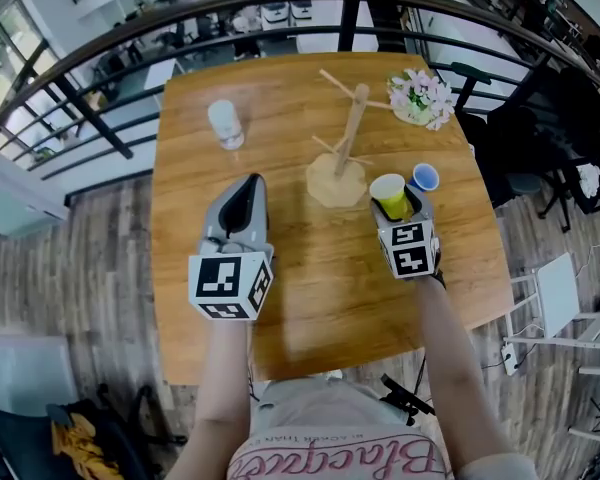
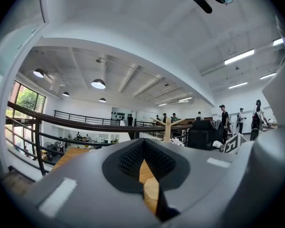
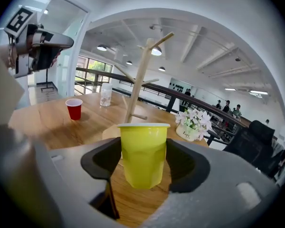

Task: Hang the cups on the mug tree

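Observation:
The wooden mug tree [image 1: 352, 128] stands mid-table on its round base, all pegs bare. Just right of that base my right gripper [image 1: 398, 206] is shut on a yellow cup [image 1: 388, 193], holding it upright above the table. In the right gripper view the yellow cup [image 3: 143, 153] sits between both pads, with the mug tree [image 3: 140, 82] behind it and a red cup [image 3: 74, 109] standing to the left. A blue cup [image 1: 424, 178] stands beside the yellow one. My left gripper [image 1: 248, 186] is shut and empty, left of the tree; its pads [image 2: 133, 156] meet.
A clear glass [image 1: 225, 125] stands at the table's far left. A pot of white flowers [image 1: 420, 98] sits at the far right corner. A black railing [image 1: 100, 58] runs behind the wooden table [image 1: 300, 298]. A white chair [image 1: 565, 298] stands at right.

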Demonstrator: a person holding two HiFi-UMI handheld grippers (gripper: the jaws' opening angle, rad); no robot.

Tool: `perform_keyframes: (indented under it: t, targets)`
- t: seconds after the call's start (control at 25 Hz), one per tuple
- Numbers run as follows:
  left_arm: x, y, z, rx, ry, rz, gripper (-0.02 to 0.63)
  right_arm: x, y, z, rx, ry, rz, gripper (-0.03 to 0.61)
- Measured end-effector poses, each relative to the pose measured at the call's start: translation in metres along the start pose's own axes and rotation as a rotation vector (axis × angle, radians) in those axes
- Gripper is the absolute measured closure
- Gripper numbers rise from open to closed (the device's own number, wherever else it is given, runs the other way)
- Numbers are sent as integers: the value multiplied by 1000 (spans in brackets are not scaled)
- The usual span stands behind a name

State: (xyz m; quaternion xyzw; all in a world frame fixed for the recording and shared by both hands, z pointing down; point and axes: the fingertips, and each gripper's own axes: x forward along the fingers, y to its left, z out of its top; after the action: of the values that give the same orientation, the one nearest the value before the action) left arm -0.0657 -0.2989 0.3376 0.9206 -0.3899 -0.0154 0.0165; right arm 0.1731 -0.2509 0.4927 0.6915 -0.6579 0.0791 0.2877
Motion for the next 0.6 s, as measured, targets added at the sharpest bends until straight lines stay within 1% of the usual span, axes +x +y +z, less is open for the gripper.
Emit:
perform_keyframes:
  t: [0.2, 0.32, 0.44, 0.6]
  targets:
    - [4, 3, -5, 3, 10, -12, 602, 14, -8, 8, -127, 57, -5, 294]
    - [6, 4, -6, 13, 13, -22, 603, 21, -7, 12, -227, 89, -6, 295]
    - [10, 7, -7, 14, 12, -23, 603, 31, -9, 17, -356, 113, -28, 295]
    - [13, 13, -12, 6, 14, -21, 601, 44, -7, 20, -567, 160, -46, 295]
